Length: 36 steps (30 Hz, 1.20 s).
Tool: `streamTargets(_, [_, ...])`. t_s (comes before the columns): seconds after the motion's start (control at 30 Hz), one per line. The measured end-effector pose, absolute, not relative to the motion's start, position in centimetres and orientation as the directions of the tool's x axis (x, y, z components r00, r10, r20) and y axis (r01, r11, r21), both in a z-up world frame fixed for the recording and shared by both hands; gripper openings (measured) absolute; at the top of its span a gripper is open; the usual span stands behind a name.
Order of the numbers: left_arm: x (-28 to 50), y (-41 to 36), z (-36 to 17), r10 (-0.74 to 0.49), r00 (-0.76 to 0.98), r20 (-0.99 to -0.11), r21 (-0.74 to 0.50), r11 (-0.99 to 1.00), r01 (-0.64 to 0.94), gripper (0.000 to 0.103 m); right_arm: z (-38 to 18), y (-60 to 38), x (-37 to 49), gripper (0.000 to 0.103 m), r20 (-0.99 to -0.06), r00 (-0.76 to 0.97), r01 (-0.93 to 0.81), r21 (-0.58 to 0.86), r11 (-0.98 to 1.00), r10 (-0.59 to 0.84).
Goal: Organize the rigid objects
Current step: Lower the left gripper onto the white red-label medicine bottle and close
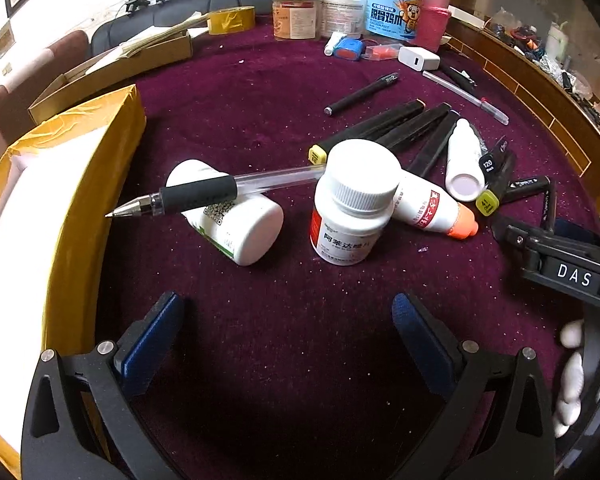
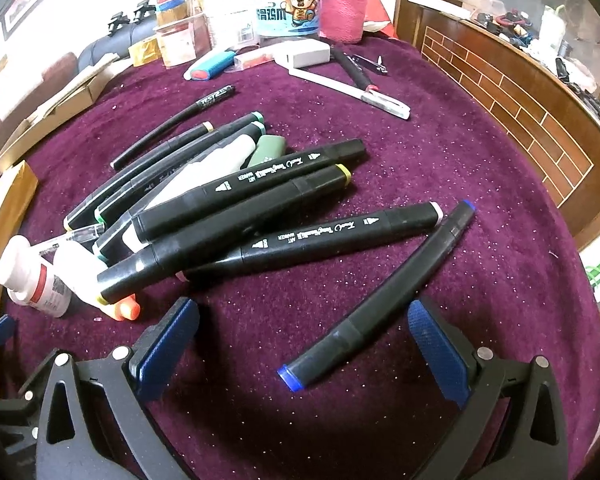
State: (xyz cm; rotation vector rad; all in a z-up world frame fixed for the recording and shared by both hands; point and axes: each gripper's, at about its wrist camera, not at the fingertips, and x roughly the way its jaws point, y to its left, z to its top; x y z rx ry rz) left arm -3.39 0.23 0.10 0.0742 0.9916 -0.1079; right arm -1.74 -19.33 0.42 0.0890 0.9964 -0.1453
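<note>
In the left wrist view my left gripper (image 1: 288,320) is open and empty, low over the purple cloth. Ahead of it an upright white pill bottle (image 1: 350,208) stands beside a lying white bottle (image 1: 228,216). A clear pen with a black grip (image 1: 204,196) rests across both. A bottle with an orange tip (image 1: 436,210) lies behind. In the right wrist view my right gripper (image 2: 304,336) is open around the near end of a blue-capped black marker (image 2: 384,300). A pile of black markers (image 2: 236,208) lies just beyond.
A yellow-taped box with a white inside (image 1: 52,208) stands at the left. Jars, a pink bottle (image 1: 434,12) and a white charger (image 1: 418,58) line the far edge. A wooden rail (image 2: 512,120) runs along the right. The right gripper's body (image 1: 564,264) shows at the right.
</note>
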Motion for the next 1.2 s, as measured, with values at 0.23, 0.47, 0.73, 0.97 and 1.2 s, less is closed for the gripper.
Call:
streamTargets(0.23, [-3.4, 0.9, 0.6, -0.121, 0.546, -0.829, -0.053, 0.989, 0.138, 0.101, 1.1, -17.9, -2.8, 0.101, -0.806, 0.560, 0.187, -0.099, 0.977, -0.189])
streamTargets(0.47, [-6.2, 3.8, 4.8, -0.286, 0.647, -0.707, -0.181, 0.957, 0.225, 0.098, 6.4, -18.6, -8.5, 0.101, -0.523, 0.805, 0.309, -0.038, 0.950, -0.282])
streamTargets(0.73, [-2.9, 1.4, 6.3, -0.255, 0.683, -0.684, -0.072, 0.956, 0.285, 0.097, 3.7, -21.0, -5.6, 0.094, -0.641, 0.744, 0.309, 0.079, 0.948, -0.189])
streamTargets(0.97, [-0.7, -0.3, 4.8, -0.217, 0.674, -0.707, -0.036, 0.962, 0.272, 0.095, 3.0, -22.3, -5.8, 0.094, -0.661, 0.736, 0.314, 0.140, 0.939, -0.147])
streamTargets(1.2, [-0.7, -0.2, 4.3, -0.283, 0.612, -0.738, -0.094, 0.942, 0.322, 0.025, 3.1, -22.4, -5.7, 0.095, -0.662, 0.737, 0.311, 0.153, 0.938, -0.136])
